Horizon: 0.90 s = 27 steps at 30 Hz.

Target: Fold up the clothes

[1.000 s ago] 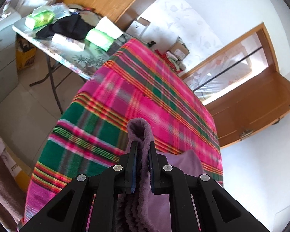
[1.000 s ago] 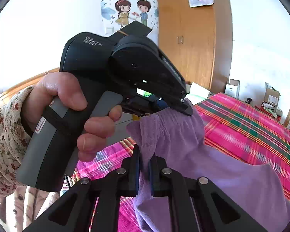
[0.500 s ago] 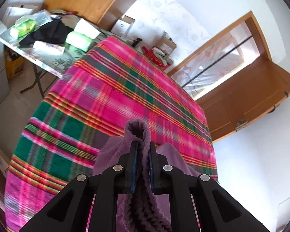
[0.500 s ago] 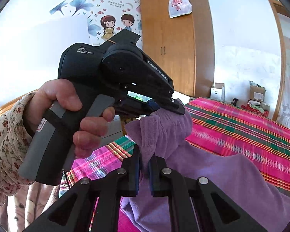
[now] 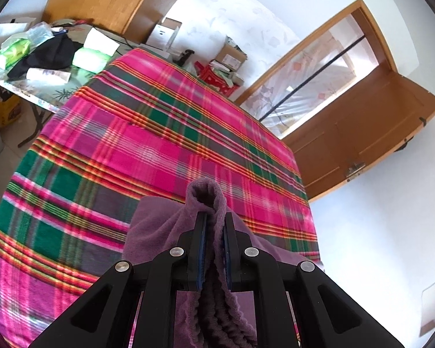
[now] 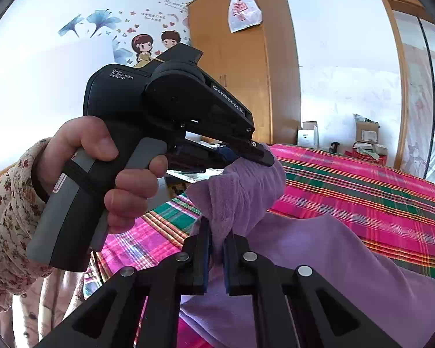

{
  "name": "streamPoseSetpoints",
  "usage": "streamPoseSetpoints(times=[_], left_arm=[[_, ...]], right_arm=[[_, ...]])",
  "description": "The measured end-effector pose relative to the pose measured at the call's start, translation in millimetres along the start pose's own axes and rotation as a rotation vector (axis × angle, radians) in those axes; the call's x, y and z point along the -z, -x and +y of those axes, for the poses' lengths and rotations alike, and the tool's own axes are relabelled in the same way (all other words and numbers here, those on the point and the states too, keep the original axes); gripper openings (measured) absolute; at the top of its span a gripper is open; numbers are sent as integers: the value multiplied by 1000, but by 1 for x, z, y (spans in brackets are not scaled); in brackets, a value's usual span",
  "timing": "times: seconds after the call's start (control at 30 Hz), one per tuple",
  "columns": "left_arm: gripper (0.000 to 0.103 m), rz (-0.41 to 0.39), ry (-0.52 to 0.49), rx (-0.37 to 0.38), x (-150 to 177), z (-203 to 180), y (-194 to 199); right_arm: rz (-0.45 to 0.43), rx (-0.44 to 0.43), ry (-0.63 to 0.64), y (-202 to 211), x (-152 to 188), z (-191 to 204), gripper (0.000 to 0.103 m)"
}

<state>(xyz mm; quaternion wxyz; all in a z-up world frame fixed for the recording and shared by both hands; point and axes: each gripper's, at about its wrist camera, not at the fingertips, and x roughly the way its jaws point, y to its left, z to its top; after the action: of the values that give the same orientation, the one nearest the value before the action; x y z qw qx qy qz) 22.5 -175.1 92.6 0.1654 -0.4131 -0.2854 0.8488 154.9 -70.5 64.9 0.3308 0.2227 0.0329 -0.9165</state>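
A purple fleece garment [image 5: 156,232] hangs over the pink and green plaid bed cover [image 5: 124,145]. My left gripper [image 5: 214,217] is shut on a bunched edge of it, which sticks out past the fingertips. My right gripper [image 6: 216,229] is shut on another bunch of the same garment [image 6: 319,255], right beside the left gripper. In the right wrist view the left gripper [image 6: 258,156] shows side-on, held by a hand, with its tips on the purple cloth. The rest of the garment drapes down to the right onto the bed cover [image 6: 362,185].
A folding table [image 5: 43,92] with tissue packs, a black cloth and papers stands left of the bed. A wooden wardrobe [image 6: 246,66] is behind it. Cardboard boxes [image 5: 229,55] lie by the far wall. A wooden door [image 5: 371,133] stands open at the right.
Both grippers have risen with the garment still gripped. More of the purple cloth now shows spread over the bed cover. The grippers stay close together.
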Motion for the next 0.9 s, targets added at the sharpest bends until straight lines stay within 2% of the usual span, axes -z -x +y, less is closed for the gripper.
streamPoseSetpoints(times=[0.9], left_arm=[[11,124,-35,50,14,-40,-59]], right_arm=[[45,110,-96,10,27,-55,7]])
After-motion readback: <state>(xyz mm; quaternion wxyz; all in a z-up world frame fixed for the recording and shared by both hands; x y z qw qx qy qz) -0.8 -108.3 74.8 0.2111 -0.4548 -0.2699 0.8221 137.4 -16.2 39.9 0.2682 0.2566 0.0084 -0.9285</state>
